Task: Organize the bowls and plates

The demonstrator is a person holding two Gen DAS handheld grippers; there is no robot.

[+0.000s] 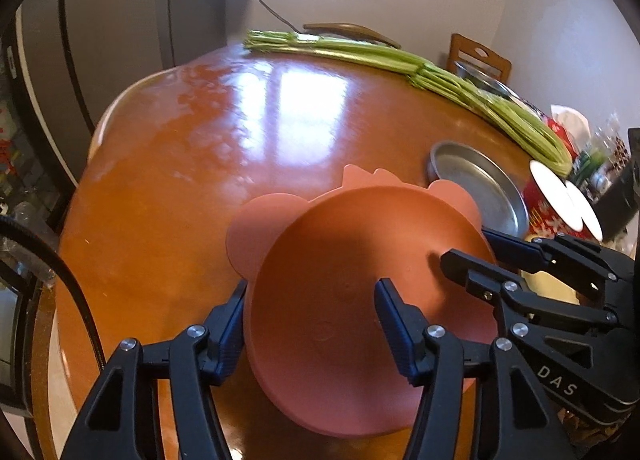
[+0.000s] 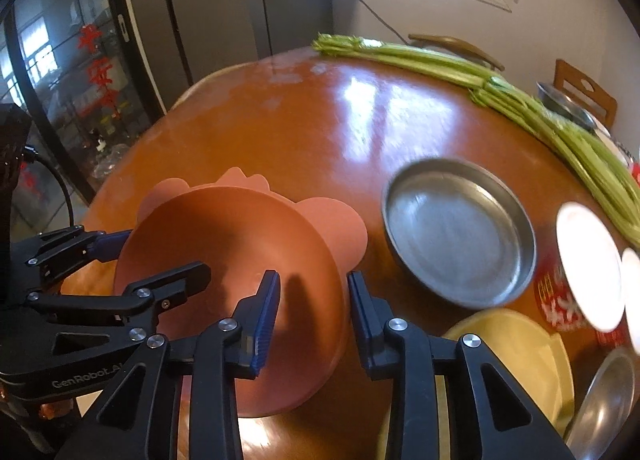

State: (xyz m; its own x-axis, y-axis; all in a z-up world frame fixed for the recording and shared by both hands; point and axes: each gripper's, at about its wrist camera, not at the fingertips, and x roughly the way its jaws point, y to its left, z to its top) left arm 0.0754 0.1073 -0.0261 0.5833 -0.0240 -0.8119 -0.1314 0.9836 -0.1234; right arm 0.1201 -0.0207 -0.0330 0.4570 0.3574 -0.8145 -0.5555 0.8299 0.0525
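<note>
With both my left gripper [image 1: 310,324] and right gripper [image 2: 314,316] jaws open around the pink bowl's [image 2: 240,280] rim, nothing looks stacked yet: the steel pan [image 2: 460,232] and yellow plate [image 2: 516,344] sit apart on the desk [image 2: 320,131].

Salmon-pink plastic bowl with ear-shaped tabs [image 2: 224,260] at the near edge of the round glossy wooden table [image 2: 320,127], shallow round steel dish [image 2: 460,232] just right of it, pale yellow plastic plate [image 2: 516,348] in front of the dish, long bundle of green celery stalks [image 2: 500,91] behind along the far edge, left gripper [image 1: 310,324] and right gripper [image 2: 314,316] straddling the bowl's rim from opposite sides.

1 pink bowl [image 2: 240,280], 1 steel dish [image 2: 460,232] — 2 white plates [image 2: 588,272].
</note>
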